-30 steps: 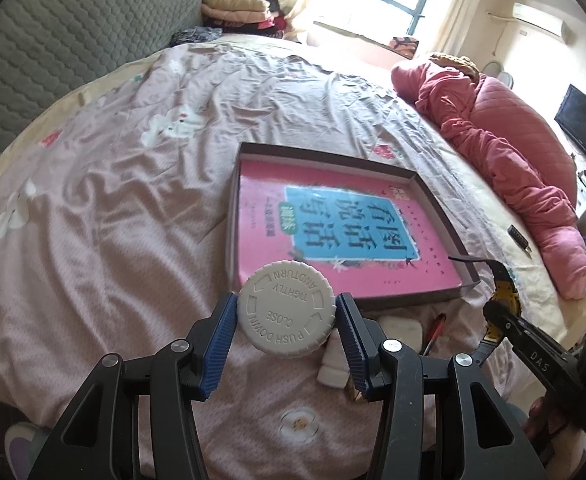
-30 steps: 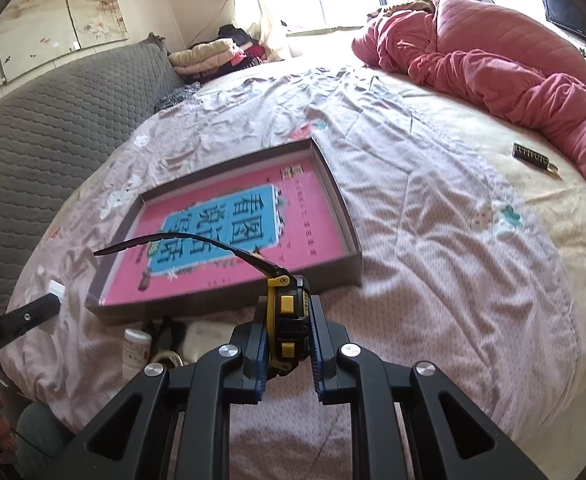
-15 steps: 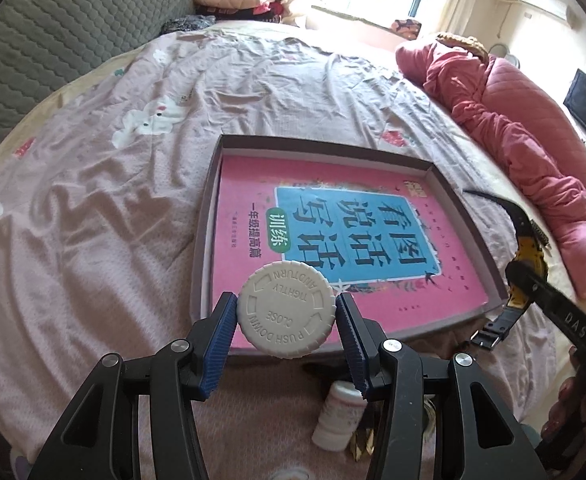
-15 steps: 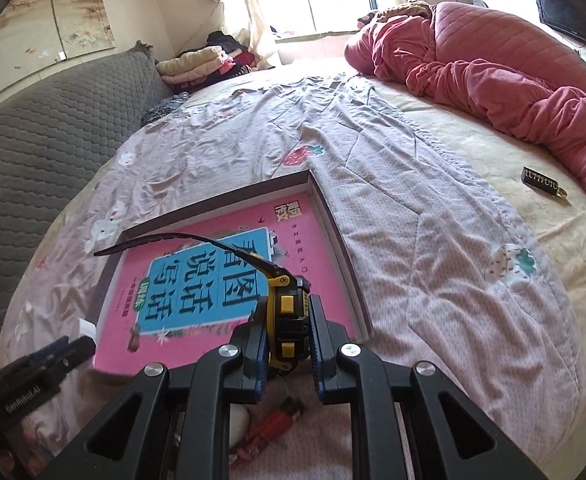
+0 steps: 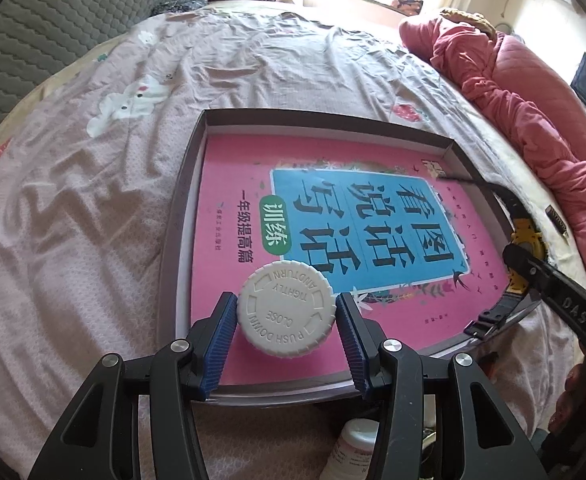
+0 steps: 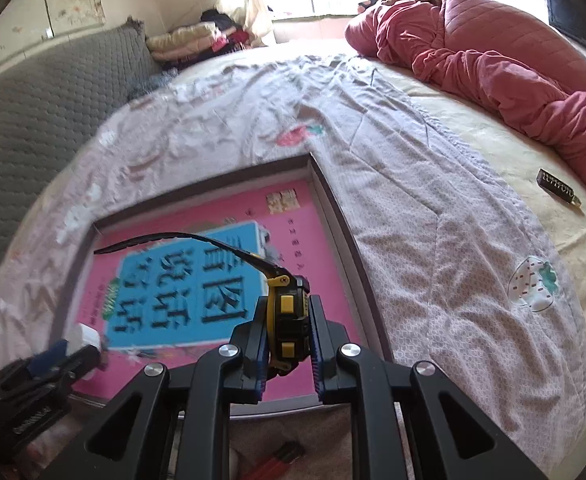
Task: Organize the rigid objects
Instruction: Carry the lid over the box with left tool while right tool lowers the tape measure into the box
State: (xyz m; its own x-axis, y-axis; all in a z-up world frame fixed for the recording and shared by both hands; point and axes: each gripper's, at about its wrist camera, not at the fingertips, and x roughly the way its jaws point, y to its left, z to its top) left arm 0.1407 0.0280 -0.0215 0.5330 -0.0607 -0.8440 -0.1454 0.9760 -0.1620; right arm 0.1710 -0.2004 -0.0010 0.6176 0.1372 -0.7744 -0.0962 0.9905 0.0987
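Left gripper clamped on white bottle, right gripper on yellow watch, above tray. Risk: bottle rolling on slippery book once released; dangling strap snagging tray edge.

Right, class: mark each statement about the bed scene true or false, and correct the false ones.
1. The left tongs grip a white ribbed bottle cap. True.
2. The right tongs are empty. False: they clamp a yellow-and-black wristwatch.
3. A pink book with a blue title panel lies inside the shallow dark box lid. True.
4. The red quilted duvet covers the book. False: it is bunched at the bed's far side.
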